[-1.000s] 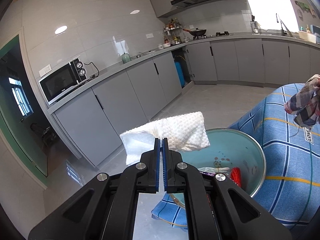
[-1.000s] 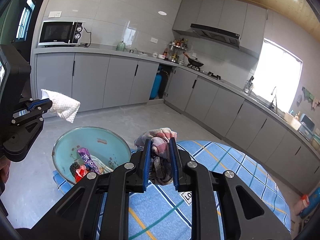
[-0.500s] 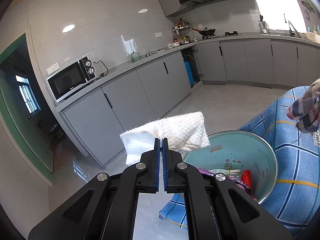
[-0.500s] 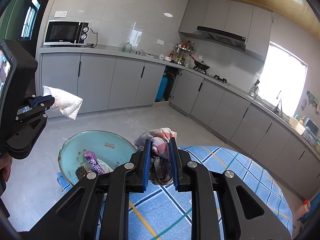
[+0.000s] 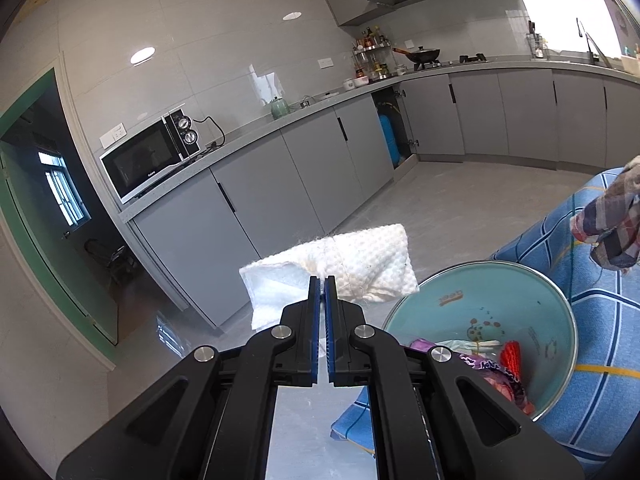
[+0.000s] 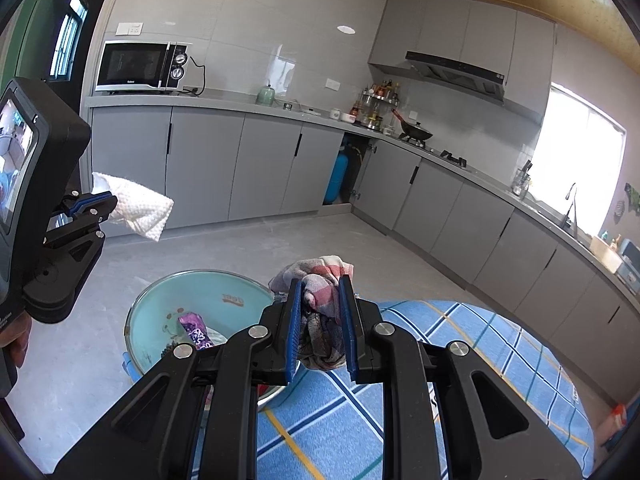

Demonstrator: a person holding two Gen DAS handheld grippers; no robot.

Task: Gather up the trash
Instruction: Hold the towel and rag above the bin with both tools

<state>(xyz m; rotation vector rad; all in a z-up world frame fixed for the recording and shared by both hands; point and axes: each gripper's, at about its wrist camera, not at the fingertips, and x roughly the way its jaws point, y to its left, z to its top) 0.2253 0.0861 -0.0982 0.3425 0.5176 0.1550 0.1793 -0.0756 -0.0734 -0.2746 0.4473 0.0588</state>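
The left gripper (image 5: 322, 284) pinches a white paper towel (image 5: 356, 266) up and left of the teal basin (image 5: 560, 312); the right gripper (image 6: 320, 288) clamps a plaid rag (image 6: 322, 312) above the blue checked tablecloth (image 6: 460, 360). Microwave (image 6: 140, 66) beyond.

Bright daylight, window (image 6: 576, 152) blown out — sharp focus, fisheye-bent dark edges

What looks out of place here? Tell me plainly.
One base cabinet under the counter stands open, showing a blue tank inside, while the rest are shut. The teal basin holding wrappers sits at the very edge of the blue checked tablecloth, overhanging the floor. Nothing is spilled or broken.
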